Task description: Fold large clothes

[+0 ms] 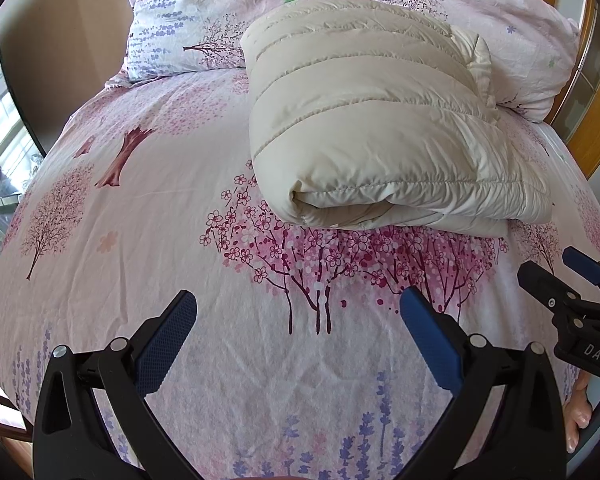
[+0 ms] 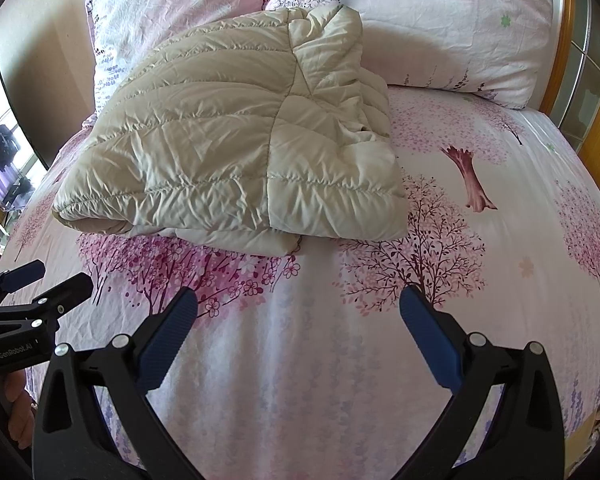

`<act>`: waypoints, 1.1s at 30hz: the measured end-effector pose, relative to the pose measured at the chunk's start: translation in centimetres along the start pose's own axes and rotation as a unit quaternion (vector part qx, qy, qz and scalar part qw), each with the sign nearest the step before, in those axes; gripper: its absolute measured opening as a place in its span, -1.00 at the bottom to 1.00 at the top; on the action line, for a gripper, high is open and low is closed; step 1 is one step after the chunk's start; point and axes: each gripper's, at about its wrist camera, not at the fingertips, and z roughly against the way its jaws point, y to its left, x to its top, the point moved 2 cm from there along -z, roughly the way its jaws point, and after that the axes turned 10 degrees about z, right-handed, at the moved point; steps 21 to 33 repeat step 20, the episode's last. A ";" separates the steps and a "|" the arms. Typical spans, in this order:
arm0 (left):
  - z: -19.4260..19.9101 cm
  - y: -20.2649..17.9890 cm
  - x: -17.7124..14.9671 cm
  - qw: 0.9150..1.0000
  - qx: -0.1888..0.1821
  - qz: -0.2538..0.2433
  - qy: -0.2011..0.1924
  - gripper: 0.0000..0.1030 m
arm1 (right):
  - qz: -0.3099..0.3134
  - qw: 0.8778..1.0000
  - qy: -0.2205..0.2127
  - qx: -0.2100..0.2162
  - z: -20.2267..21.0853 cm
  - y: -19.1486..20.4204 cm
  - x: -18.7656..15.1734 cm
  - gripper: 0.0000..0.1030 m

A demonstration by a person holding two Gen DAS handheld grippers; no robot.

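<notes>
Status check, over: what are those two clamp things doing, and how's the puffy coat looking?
Left gripper and right gripper: jaws open, empty, above the bedsheet. Cream puffer jacket folded into a bundle, lying near the pillows. Nothing in the way.

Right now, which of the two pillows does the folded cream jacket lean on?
The left pillow, with purple sprigs; the jacket overlaps its lower edge. The right pillow lies clear.

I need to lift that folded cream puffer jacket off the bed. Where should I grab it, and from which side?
Probably take the cream puffer jacket by its near rolled fold, one gripper at each end, coming in low from the near edge of the bed. That fold faces both open grippers, left gripper and right gripper. The loose layers peek out beneath it, so pinch them too.
</notes>
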 end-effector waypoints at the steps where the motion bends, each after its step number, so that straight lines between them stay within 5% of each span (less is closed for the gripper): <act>1: 0.0 0.0 0.0 1.000 0.000 0.000 0.000 0.97 | 0.000 1.000 0.000 0.000 0.0 0.1 0.0 0.96; 33: -0.4 0.1 0.1 1.000 0.001 -0.001 0.005 0.97 | -0.003 1.000 0.003 0.002 -0.3 0.2 -0.1 0.96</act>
